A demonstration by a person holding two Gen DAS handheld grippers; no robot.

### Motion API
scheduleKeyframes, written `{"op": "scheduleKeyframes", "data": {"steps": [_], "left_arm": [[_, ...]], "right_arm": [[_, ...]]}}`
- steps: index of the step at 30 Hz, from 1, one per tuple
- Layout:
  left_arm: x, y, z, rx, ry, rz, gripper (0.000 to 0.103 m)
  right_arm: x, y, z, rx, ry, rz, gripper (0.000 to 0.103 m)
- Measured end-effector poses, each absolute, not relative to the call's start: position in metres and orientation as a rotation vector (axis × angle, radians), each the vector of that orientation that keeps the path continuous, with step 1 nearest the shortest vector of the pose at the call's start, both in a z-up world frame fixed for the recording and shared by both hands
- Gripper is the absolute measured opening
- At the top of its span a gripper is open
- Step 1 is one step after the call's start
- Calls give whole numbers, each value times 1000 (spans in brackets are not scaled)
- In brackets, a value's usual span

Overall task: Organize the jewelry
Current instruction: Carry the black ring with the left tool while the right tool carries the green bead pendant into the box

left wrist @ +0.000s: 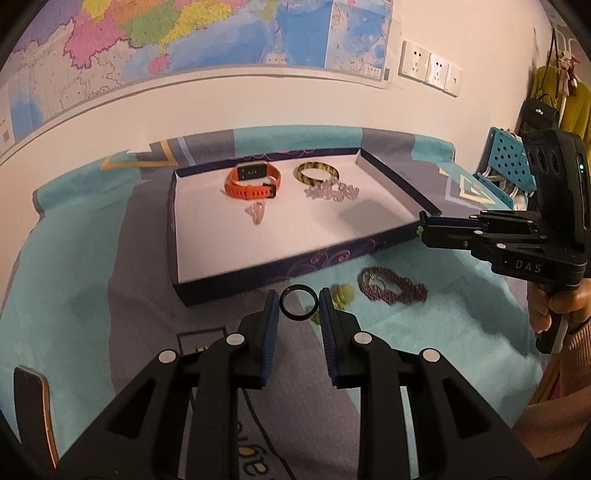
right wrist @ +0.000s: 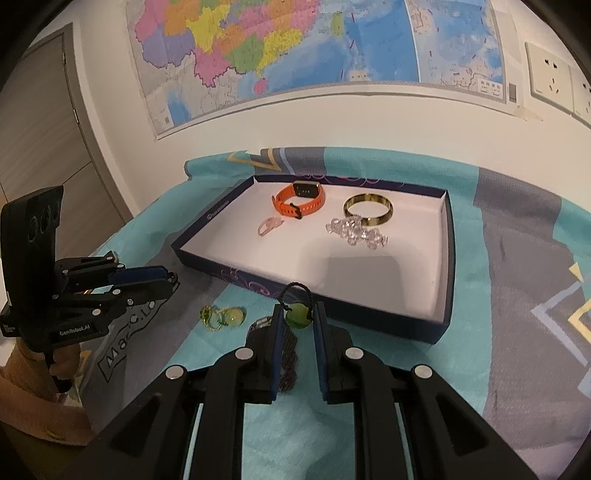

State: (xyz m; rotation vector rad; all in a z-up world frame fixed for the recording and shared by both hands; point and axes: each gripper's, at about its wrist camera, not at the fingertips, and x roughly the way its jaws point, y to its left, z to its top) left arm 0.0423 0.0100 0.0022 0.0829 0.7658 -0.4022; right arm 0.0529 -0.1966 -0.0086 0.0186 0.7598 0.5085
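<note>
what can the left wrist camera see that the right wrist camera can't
Only the left wrist view shows the black ring gripped in the left claw, a blue perforated rack and hanging bags at far right.

Only the right wrist view shows the green bead on a black cord held in the right claw, and a grey door at left.

Both show the dark blue tray holding the orange watch, gold bangle, clear bead bracelet and pink piece, plus the wall map.
</note>
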Motion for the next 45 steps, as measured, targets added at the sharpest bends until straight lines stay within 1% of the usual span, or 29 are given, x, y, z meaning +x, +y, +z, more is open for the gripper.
{"op": "scheduleKeyframes", "data": {"steps": [12,27,45], "left_arm": [[61,11,12,57,733,-393,23],[86,6,14,41,738,-398,23],[113,4,3,28,777,-380,23]], "right_arm": [[66,-195,-4,4,745,499,14],[89,-193,-3,-13,751,499,14],[120,-186,-16,-14,793,486,14]]}}
